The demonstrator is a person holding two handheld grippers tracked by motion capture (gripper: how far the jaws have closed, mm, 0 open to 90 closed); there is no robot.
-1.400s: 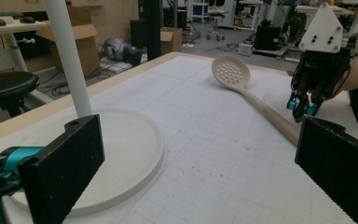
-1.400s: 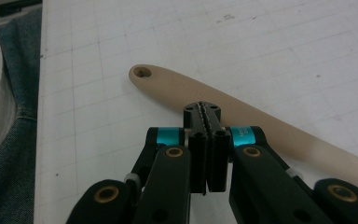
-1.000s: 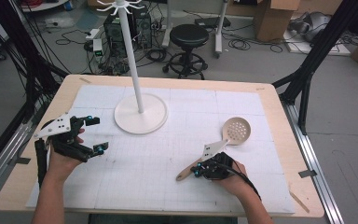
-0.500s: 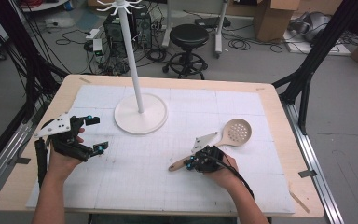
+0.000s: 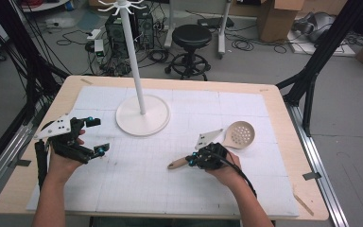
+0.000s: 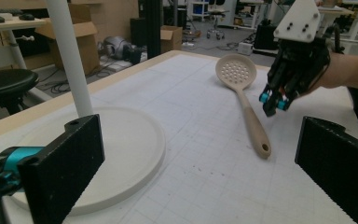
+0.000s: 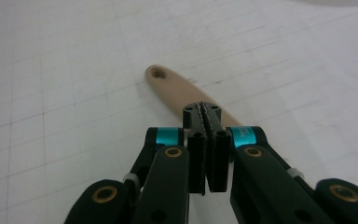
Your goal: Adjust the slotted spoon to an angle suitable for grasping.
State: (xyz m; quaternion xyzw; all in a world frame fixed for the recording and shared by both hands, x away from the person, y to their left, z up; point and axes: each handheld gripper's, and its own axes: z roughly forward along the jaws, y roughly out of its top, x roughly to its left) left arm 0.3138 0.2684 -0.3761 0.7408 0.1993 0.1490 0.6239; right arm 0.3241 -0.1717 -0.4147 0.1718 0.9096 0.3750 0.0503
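Two claws sit over the table, one in each of the person's hands. The right claw [image 5: 191, 161] has slid a little to the left since a moment ago, and the long end of the slotted spoon [image 5: 240, 134] has swung a little to the left with it, so the spoon lies at a new slant. Its two jaws are pressed tight together with nothing between them, and in the right gripper view their tips sit just over the tan handle. I think the shut claw is pushing the handle to turn the spoon, not picking it up yet, so a real grab has yet to come and the jaws would have to spread first. The spoon lies flat on the white mat [image 5: 137, 189], right of the middle, with its round holey end pointing away from the person and its handle end pointing left. The left claw [image 5: 97, 136] has stayed where it was, near the left side, with its jaws spread wide and nothing in them. Between the two claws, farther back, stands a white stand [image 5: 157, 118] with a tall pole and hooks on top, well apart from the spoon. The mat covers most of the wooden table [image 5: 283, 118]. Behind the table are a black stool [image 5: 194, 35], cardboard boxes [image 5: 276, 19] and lots of cables on the grey floor.
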